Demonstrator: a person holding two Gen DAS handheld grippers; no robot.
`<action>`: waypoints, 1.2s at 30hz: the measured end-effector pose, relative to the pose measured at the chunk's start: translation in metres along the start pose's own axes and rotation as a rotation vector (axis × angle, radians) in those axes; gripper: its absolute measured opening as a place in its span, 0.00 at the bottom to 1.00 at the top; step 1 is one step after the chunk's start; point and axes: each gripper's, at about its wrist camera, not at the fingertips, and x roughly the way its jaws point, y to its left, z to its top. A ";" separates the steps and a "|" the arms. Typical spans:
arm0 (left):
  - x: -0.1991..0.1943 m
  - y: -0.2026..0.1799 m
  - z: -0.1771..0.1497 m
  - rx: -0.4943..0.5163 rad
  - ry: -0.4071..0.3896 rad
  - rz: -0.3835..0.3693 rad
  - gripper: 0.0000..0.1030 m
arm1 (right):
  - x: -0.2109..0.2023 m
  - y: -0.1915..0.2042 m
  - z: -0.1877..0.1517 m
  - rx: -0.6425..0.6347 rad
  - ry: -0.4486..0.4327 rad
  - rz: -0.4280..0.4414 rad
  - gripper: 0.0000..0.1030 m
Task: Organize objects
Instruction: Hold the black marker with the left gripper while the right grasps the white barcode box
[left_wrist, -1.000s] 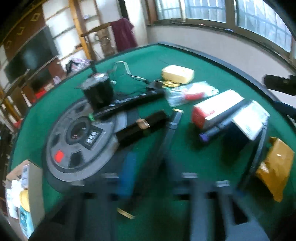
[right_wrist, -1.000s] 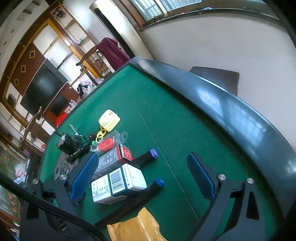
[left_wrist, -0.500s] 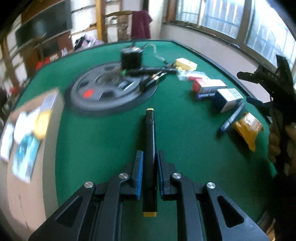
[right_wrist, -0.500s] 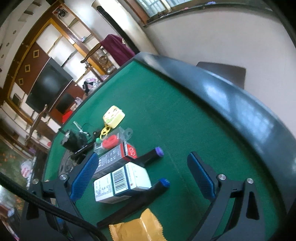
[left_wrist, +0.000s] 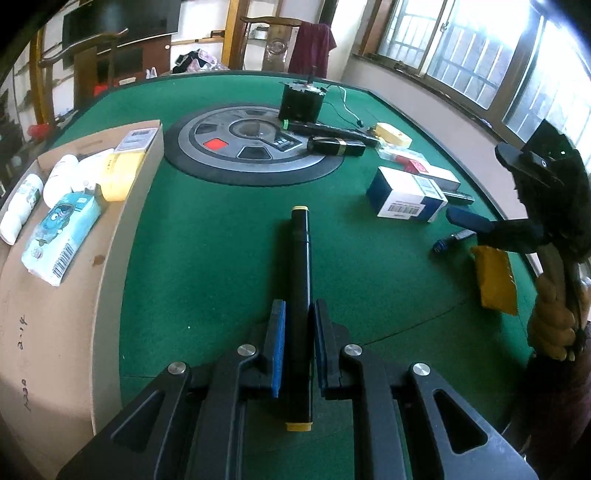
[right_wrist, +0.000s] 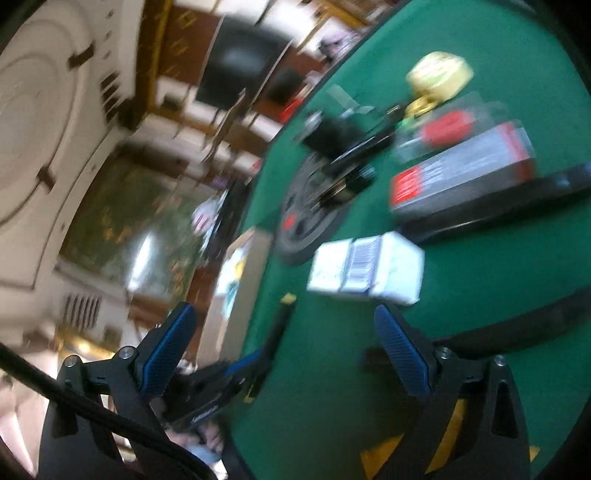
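Left gripper (left_wrist: 298, 349): I have its blue pads clamped on a black marker with yellow end caps (left_wrist: 300, 280), gripped near the rear third so the long front end sticks out ahead over the green felt table (left_wrist: 221, 236), clear of the surface as far as I can judge.

Right gripper (right_wrist: 284, 347): jaws spread wide, nothing between them; its view is blurred. It hangs over the table's right side, close to the white carton with a barcode (left_wrist: 406, 195).

Cardboard box (left_wrist: 140, 177): sits at the left edge of the table, already holding a blue tissue pack (left_wrist: 62, 229), white rolls (left_wrist: 22, 199) and a yellow packet (left_wrist: 120, 173). I take it as the collection point.

Unsorted stock to the right: red-and-grey carton (left_wrist: 428, 171), blue-capped marker (left_wrist: 448, 242), mustard-yellow pouch (left_wrist: 495, 278), and a pale yellow case (left_wrist: 393, 133) further back. A black canister (left_wrist: 302, 99) and a dark flat case (left_wrist: 336, 146) rest on the grey round centre plate (left_wrist: 229, 155).

Step in hand, as I judge it: carrying the marker toward the box. Next move calls for swinging my left hand leftward over the box wall, bringing the marker above a free spot beside the tissue pack, lowering, then releasing. The protruding front end needs clearance over the cardboard rim. My right hand looks placed to take the white carton next.
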 end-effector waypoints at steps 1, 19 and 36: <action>0.001 -0.001 0.001 0.000 -0.002 0.012 0.12 | 0.001 0.002 -0.001 -0.019 -0.003 -0.024 0.95; 0.009 -0.015 0.005 0.022 -0.001 0.031 0.11 | -0.020 0.011 0.011 0.000 -0.179 -0.291 0.95; -0.007 0.023 -0.009 -0.135 -0.029 -0.091 0.12 | 0.066 0.113 -0.029 -0.412 0.029 -0.731 0.95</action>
